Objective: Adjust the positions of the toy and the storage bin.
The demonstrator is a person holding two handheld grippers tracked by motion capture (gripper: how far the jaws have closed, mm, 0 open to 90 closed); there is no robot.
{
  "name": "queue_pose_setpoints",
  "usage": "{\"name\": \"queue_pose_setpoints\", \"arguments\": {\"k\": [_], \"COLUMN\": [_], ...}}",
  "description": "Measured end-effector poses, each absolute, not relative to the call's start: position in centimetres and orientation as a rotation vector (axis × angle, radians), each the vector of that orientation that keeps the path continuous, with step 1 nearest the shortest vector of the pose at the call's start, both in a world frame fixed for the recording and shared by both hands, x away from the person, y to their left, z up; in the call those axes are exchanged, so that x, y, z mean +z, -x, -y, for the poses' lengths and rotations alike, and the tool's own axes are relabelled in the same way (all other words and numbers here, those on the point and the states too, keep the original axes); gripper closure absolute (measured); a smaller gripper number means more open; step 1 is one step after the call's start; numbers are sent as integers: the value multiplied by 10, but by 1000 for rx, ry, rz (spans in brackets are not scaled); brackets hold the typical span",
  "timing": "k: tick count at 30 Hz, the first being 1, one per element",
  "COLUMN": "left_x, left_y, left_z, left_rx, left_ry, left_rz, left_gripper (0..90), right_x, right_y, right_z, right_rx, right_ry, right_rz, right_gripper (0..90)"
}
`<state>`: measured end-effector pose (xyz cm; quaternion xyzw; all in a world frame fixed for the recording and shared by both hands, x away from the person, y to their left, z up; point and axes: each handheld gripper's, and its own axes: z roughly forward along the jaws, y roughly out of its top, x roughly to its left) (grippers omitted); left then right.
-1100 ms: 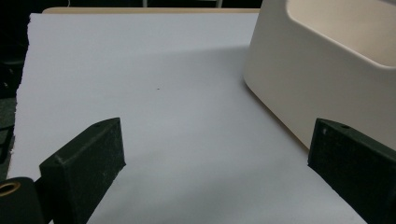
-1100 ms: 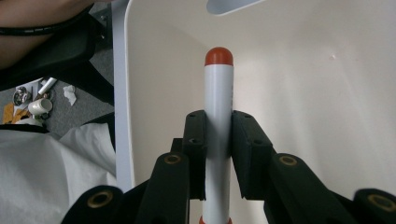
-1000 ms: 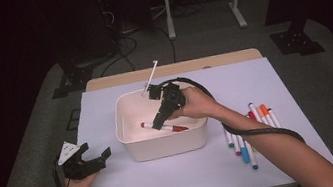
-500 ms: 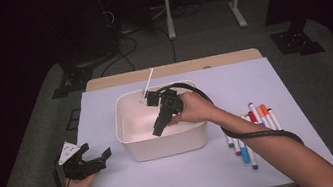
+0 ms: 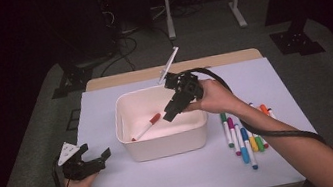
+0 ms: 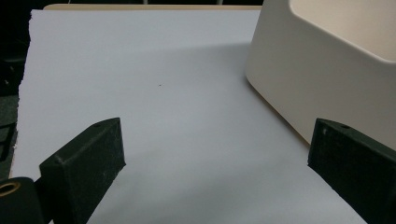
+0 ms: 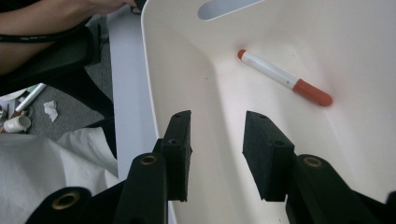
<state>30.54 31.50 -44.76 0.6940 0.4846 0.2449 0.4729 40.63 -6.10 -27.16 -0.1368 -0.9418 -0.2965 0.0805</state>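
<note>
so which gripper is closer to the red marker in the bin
Right. The right gripper hangs over the white bin, just above the red marker, jaws open. The left gripper sits outside the bin, at its left.

The left hand-held gripper (image 6: pixel 215 172) rises from the bottom edge with its two black jaws standing wide apart and nothing between them. Under them lies the pale sheet (image 6: pixel 154 93) that covers the bench; a tiny dark speck sits on it. At the upper right stands the cream bin (image 6: pixel 322 79), seen from the side with its rounded corner and part of its rim; the right jaw is close in front of its wall, perhaps just short of touching. A strip of wooden bench edge (image 6: pixel 140 6) runs along the top, and the sheet's left border looks ragged against the dark floor
</note>
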Motion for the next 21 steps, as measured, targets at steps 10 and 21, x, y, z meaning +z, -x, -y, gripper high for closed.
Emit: {"name": "queue_pose_setpoints", "arguments": {"k": [10, 21], "left_x": [-448, -448], "left_y": [-305, -305], "left_z": [-315, -313], "left_rx": [601, 598], "left_ry": [-1697, -1703], "left_rz": [-1190, -1192], "left_gripper": [25, 25], "right_x": [-252, -251], "right_y": [-396, -388], "right_z": [113, 170], "right_rx": [-1000, -1076], "right_ry": [500, 638], "right_rz": [2830, 2810], "right_gripper": [588, 584]}}
